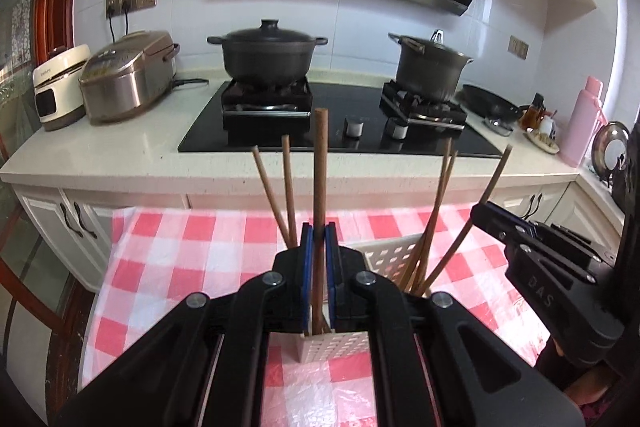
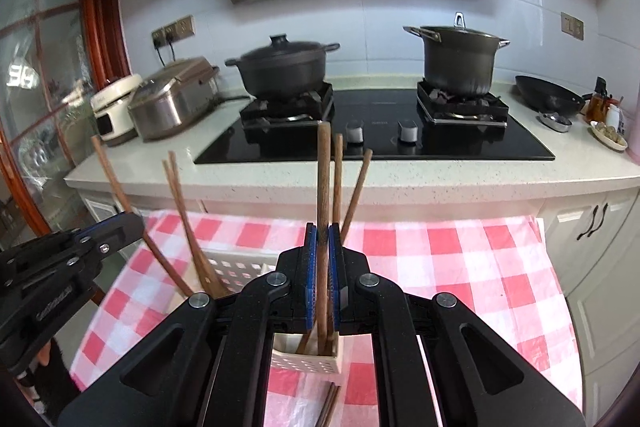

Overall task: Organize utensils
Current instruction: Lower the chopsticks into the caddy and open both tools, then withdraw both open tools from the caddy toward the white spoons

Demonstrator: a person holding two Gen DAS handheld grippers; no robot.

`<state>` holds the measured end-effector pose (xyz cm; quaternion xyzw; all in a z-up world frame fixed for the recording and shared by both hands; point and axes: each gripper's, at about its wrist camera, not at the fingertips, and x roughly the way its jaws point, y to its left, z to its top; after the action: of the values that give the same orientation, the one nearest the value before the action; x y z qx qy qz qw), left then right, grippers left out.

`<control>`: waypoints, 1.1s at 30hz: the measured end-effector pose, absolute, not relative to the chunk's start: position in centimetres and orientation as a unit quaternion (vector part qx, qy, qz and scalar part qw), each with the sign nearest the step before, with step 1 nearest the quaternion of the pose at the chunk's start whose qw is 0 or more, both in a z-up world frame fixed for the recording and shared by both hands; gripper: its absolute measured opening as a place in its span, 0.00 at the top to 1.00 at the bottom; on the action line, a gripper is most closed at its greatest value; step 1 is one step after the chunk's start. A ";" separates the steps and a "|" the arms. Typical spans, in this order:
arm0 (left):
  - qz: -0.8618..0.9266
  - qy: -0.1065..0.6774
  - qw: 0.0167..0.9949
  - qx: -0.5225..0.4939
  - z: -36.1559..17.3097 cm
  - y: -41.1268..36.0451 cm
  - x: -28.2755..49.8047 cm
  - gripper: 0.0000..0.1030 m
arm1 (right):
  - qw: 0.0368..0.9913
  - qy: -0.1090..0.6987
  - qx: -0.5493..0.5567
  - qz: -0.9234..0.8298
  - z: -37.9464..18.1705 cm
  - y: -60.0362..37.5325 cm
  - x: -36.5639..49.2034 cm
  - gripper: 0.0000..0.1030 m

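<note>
Wood chopsticks (image 1: pixel 320 163) matt; plastic holder (image 1: pixel 332 347) perforated; tablecloth (image 1: pixel 192 251) glossy plastic.

A red-and-white checked cloth (image 1: pixel 208 251) is covering the worktop, showing pale pink where the light is hitting it. The chopsticks (image 1: pixel 320 167) are showing reddish brown, and the perforated holder (image 2: pixel 308 357) is looking cream white. Each tool (image 1: pixel 319 233) (image 2: pixel 322 235) is showing black with blue pads (image 1: pixel 306 239). Behind, the hob (image 1: pixel 340 131) is gleaming glossy black, both pots (image 1: pixel 266 57) are looking dark grey, the cooker (image 1: pixel 128 75) is shining steel-silver, and a flask (image 1: pixel 582 121) is standing out in pink.
</note>
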<state>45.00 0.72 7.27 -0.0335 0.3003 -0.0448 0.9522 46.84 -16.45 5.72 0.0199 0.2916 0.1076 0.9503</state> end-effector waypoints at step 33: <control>0.078 0.233 0.969 -0.006 -2.4 5.0 28.6 0.05 | 0.950 0.288 0.055 0.108 -5.1 -20.4 32.0 0.53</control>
<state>28.63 4.98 -2.37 -0.0060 0.2329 0.0779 0.9694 32.01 -20.40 -5.08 0.0548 0.2880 0.1080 0.9499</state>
